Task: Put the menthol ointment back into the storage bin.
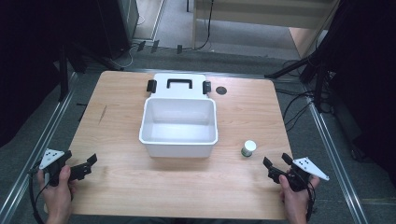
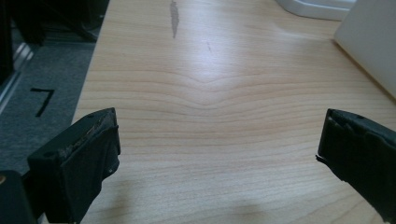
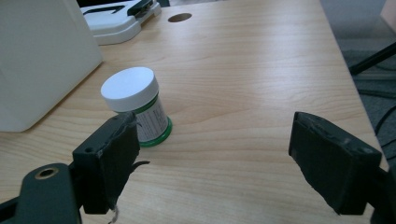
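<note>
Pale wood grain runs across the table (image 1: 116, 182), which stands on grey carpet with dark stands and cables around it. An open white bin (image 1: 178, 127) sits near the middle of that table, its lid (image 1: 179, 86) with a black handle lying flat just behind it.

Everything else is best placed from the bin. A small jar (image 1: 248, 148) with a white cap and green base stands upright just off the bin's front right corner, close to it but not touching. Its long axis is vertical, so its round side faces any approach along the tabletop.

The right gripper (image 1: 277, 163) rests near the table's front edge, to the right of the bin and just in front of the jar, with its jaws spread wide and nothing between them. In the right gripper view the jar (image 3: 136, 108) sits ahead and off to the left, partly behind the left jaw rather than centred in the gap.

The left gripper (image 1: 88, 163) lies well to the front left of the bin, jaws likewise parted and empty, with only bare wood ahead of it (image 2: 217, 140).

The right hand is plainly the nearer one. A grasp would likely need that gripper to shift toward the bin so the jar falls between the jaws before it advances.
</note>
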### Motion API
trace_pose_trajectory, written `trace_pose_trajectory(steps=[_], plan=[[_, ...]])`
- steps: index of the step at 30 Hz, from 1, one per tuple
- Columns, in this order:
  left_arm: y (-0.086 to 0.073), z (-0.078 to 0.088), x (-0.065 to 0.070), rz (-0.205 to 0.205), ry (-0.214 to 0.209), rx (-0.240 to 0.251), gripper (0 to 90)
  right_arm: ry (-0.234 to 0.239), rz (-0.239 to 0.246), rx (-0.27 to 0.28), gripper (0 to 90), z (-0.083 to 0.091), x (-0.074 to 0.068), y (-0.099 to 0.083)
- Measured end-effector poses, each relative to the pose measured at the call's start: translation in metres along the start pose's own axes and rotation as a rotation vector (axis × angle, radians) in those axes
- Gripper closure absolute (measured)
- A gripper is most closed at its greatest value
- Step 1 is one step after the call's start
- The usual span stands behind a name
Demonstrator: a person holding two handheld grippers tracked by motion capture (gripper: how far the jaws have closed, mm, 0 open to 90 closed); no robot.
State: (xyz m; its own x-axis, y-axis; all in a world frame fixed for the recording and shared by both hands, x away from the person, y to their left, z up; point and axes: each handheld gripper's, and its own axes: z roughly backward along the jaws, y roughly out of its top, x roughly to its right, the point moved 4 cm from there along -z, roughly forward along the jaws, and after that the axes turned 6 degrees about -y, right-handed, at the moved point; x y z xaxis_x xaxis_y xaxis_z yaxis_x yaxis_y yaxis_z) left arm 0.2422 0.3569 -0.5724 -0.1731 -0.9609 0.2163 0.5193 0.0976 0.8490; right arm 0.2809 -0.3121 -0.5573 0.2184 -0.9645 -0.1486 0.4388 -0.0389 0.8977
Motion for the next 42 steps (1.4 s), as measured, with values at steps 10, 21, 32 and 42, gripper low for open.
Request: trace_pose_trajectory(steps=[10, 21, 32, 42], plan=[[0.000, 0.000, -0.001, 0.008, 0.017, 0.000, 0.0, 0.009, 0.100, -0.190, 15.1, -0.005, -0.010, -0.004], [-0.001, 0.000, -0.001, 0.015, 0.009, -0.010, 0.0, 0.017, 0.220, -0.483, 16.1, -0.011, -0.017, 0.013], [-0.001, -0.001, 0.000, 0.015, 0.006, -0.025, 0.0, 0.018, 0.432, -0.800, 14.3, -0.018, -0.036, 0.029], [-0.002, -0.001, 0.000, 0.019, 0.003, -0.023, 0.0, 0.040, 0.574, -0.987, 13.7, -0.029, -0.062, 0.044]])
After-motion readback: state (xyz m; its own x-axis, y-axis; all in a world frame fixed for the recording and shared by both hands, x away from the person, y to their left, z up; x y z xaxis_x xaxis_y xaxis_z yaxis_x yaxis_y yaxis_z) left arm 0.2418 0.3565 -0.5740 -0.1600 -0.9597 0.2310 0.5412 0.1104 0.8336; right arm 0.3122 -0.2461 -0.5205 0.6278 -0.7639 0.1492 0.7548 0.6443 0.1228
